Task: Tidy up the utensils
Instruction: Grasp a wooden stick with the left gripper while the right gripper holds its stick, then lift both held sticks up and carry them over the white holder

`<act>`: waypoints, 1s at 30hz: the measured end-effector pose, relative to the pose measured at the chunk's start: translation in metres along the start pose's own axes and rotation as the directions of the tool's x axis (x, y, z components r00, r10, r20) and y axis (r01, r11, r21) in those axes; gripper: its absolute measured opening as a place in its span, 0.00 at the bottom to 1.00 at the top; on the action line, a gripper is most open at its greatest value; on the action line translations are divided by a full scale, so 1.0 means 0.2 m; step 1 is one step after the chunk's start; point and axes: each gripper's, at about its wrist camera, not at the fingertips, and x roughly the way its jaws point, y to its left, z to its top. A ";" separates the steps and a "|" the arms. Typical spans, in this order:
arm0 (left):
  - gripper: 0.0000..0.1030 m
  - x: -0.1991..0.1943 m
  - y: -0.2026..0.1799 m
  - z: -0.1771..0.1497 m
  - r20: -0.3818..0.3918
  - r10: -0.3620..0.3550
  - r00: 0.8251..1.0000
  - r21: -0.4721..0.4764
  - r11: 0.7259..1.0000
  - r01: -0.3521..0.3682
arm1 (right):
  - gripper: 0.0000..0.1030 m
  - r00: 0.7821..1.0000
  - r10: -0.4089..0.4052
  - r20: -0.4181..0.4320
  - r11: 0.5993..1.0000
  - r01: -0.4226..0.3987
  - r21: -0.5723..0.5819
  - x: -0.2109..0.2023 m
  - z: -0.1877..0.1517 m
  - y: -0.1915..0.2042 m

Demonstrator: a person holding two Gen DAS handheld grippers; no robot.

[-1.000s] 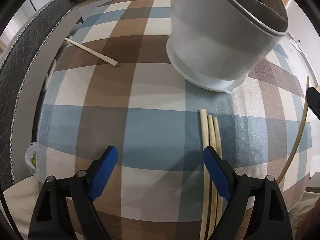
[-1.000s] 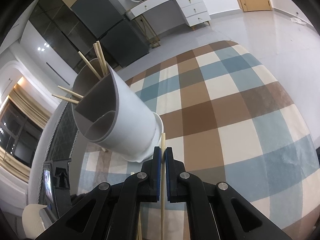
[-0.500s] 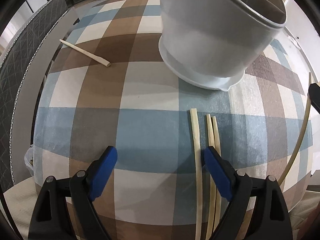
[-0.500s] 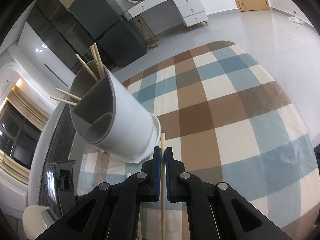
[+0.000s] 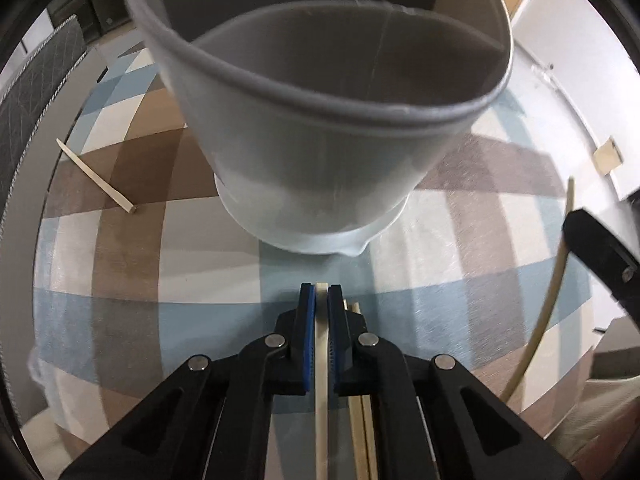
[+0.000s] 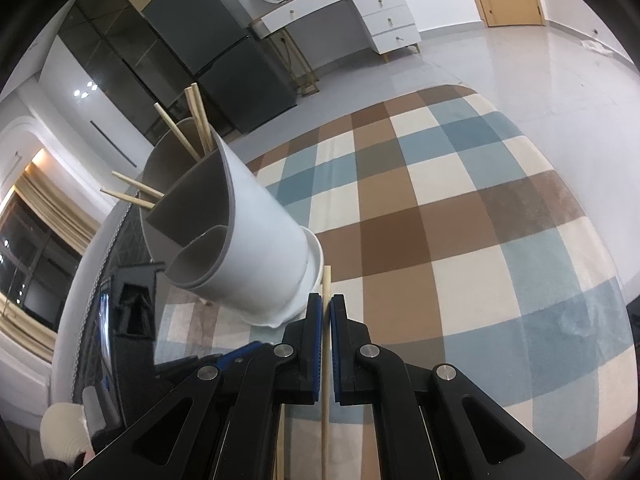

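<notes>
Pale wooden chopstick (image 5: 321, 344) clamped in left gripper (image 5: 321, 300) before white divided plastic utensil holder (image 5: 320, 152) on checked tablecloth (image 5: 132, 240), right gripper (image 6: 326, 312) closed on second wooden chopstick (image 6: 326, 280), loose chopstick (image 5: 94, 176) near left edge.

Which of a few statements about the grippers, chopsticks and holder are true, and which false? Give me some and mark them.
1. The left gripper is shut on a chopstick. True.
2. The right gripper is open and holds nothing. False: it is shut on a chopstick.
3. The white utensil holder already has chopsticks standing in it. True.
4. The holder has one undivided compartment. False: inner walls split it.
5. A lone chopstick lies on the checked cloth, left of the holder. True.
</notes>
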 end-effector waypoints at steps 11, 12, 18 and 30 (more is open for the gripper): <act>0.02 -0.59 -0.01 -0.16 0.384 -0.131 0.914 0.025 0.991 0.132 | 0.03 0.990 0.037 0.137 0.986 -0.014 -0.166 -0.22 -0.07 0.18; 0.02 -0.63 -0.02 -0.18 0.400 -0.127 0.908 0.036 0.992 0.123 | 0.03 0.988 0.038 0.152 0.985 -0.012 -0.171 -0.25 -0.08 0.19; 0.02 -0.70 -0.07 -0.25 0.415 -0.116 0.903 0.064 0.993 0.098 | 0.03 0.976 0.038 0.213 0.983 0.001 -0.182 -0.37 -0.12 0.23; 0.01 -0.82 -0.06 -0.34 0.411 -0.057 0.910 0.057 0.998 0.036 | 0.03 0.965 0.045 0.258 0.974 0.015 -0.227 -0.49 -0.19 0.28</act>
